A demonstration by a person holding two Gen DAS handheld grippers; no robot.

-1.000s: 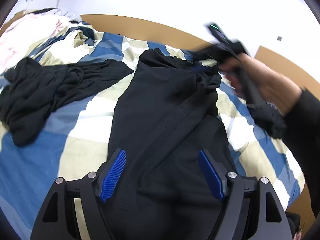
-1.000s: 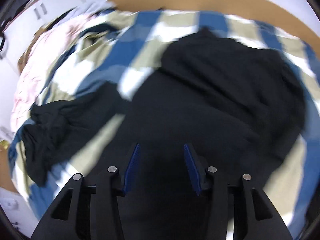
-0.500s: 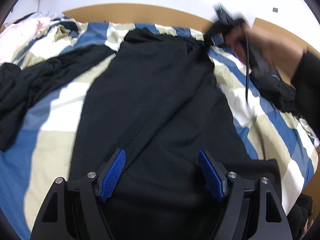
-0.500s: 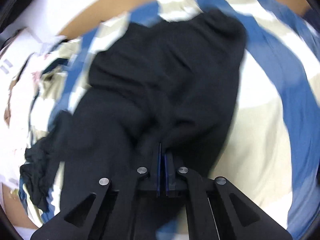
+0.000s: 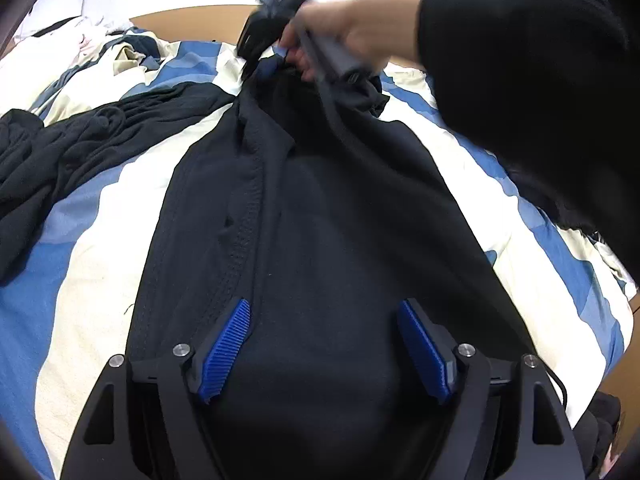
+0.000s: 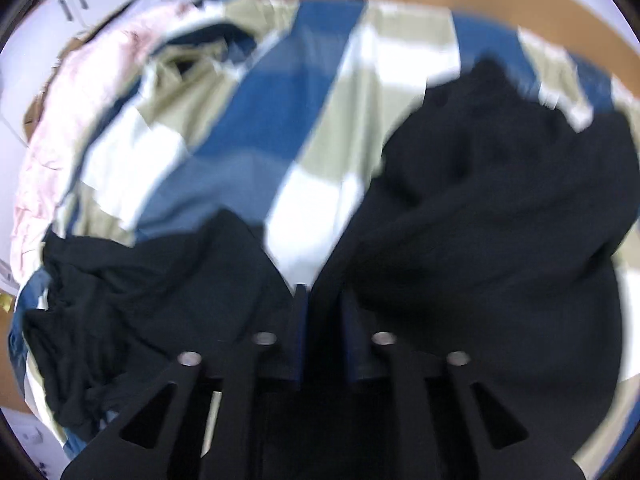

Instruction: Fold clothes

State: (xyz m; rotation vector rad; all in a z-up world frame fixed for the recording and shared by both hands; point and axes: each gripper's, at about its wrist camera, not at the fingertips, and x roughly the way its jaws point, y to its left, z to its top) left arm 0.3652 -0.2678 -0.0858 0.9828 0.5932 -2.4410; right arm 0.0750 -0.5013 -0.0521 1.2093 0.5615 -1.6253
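Observation:
A long black garment (image 5: 320, 220) lies lengthwise on the checked blue, white and beige bedspread (image 5: 80, 300). My left gripper (image 5: 325, 344) hovers open over its near end, blue pads wide apart with only flat cloth below them. At the far end a hand holds my right gripper (image 5: 266, 56), and the garment's top edge rises in a peak to its tip. The right wrist view is blurred. There the right gripper (image 6: 326, 320) has a narrow gap between its jaws, which are opening, with dark cloth (image 6: 500, 220) in and around the gap.
A second black garment (image 5: 60, 152) (image 6: 140, 300) lies crumpled to the left. Pale pink cloth (image 6: 60, 120) is heaped at the far left corner. A brown board (image 5: 180, 20) lines the bed's far edge. A black sleeve (image 5: 520, 80) fills the upper right.
The right gripper pinched shut on the garment's far right corner, carried it left to the middle of the far end, and now its jaws stand apart. The left gripper sank forward, then held still.

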